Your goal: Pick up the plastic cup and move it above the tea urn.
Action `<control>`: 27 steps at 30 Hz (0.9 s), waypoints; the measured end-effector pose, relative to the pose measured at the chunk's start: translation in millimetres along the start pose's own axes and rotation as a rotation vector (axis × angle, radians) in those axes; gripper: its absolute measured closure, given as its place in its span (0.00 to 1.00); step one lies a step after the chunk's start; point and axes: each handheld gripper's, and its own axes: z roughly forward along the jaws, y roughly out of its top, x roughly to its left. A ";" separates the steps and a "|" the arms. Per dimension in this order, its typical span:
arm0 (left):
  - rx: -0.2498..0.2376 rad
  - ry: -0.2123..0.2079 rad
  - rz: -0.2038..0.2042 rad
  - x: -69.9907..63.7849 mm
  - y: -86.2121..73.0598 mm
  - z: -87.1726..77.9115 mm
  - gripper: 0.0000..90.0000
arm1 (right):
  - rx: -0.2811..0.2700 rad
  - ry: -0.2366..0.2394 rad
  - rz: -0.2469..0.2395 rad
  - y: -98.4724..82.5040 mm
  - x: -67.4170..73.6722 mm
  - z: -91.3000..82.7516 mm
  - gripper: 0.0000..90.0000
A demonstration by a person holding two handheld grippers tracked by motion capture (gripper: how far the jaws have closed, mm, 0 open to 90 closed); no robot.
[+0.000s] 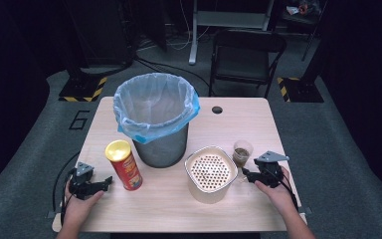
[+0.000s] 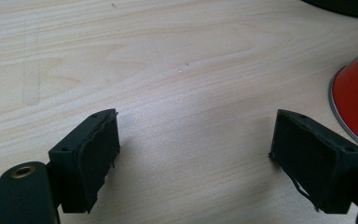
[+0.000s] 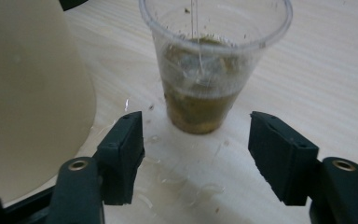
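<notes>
A clear plastic cup (image 1: pixel 242 152) with brownish liquid and dregs stands on the wooden table (image 1: pixel 169 209) at the right. My right gripper (image 1: pixel 245 174) sits just in front of it, held by a hand. In the right gripper view the cup (image 3: pixel 209 70) stands beyond the jaws, and the right gripper (image 3: pixel 196 140) is open with only wet table between its pads. A cream container (image 1: pixel 210 172) with a perforated top stands left of the cup. My left gripper (image 1: pixel 105 182) rests at the left beside a red snack can (image 1: pixel 124 167). The left gripper (image 2: pixel 193 140) is open wide over bare wood.
A metal bin (image 1: pixel 156 119) lined with a blue bag stands at the table's middle back. The cream container (image 3: pixel 28 93) is close on the right gripper's left, and the red can (image 2: pixel 356 107) close on the left gripper's right. Droplets (image 3: pixel 182 172) wet the wood. A folding chair (image 1: pixel 246 55) stands behind the table.
</notes>
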 end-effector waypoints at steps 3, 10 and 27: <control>0.000 0.000 0.000 0.0 0.0 0.0 0.17 | -0.011 -0.005 -0.006 7.0 -2.9 6.3 0.37; 0.000 0.000 0.000 0.0 0.0 0.0 0.17 | -0.021 0.039 0.027 20.3 -12.0 21.2 0.33; -0.004 0.000 0.006 0.1 -0.1 0.0 0.17 | -0.046 0.048 -0.014 37.9 -13.3 43.2 0.29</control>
